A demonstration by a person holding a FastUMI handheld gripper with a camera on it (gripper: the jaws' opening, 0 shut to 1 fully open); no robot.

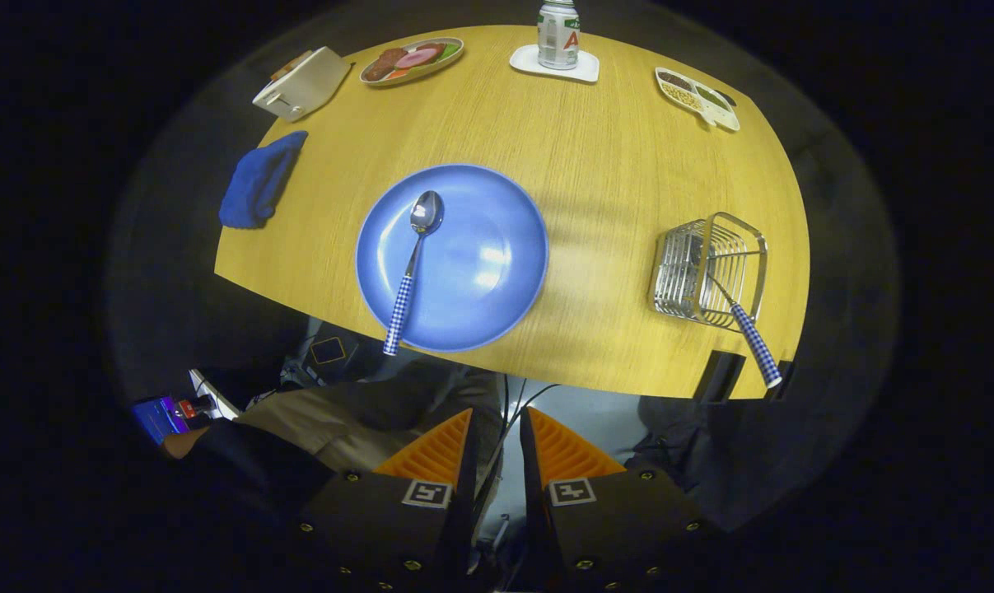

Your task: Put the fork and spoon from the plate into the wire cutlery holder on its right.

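A spoon with a blue-checked handle lies on the blue plate, bowl pointing away, handle end over the plate's near rim. To the plate's right stands the wire cutlery holder. A fork with the same checked handle leans in it, its handle sticking out toward the table's near edge. My gripper is held high and back from the table, short of its near edge. Its fingers are almost together with only a narrow gap, and nothing is between them.
On the wooden table beyond the plate are a toaster, a blue cloth, a plate of food, a can on a coaster and a divided dish. A seated person's legs are below the near edge.
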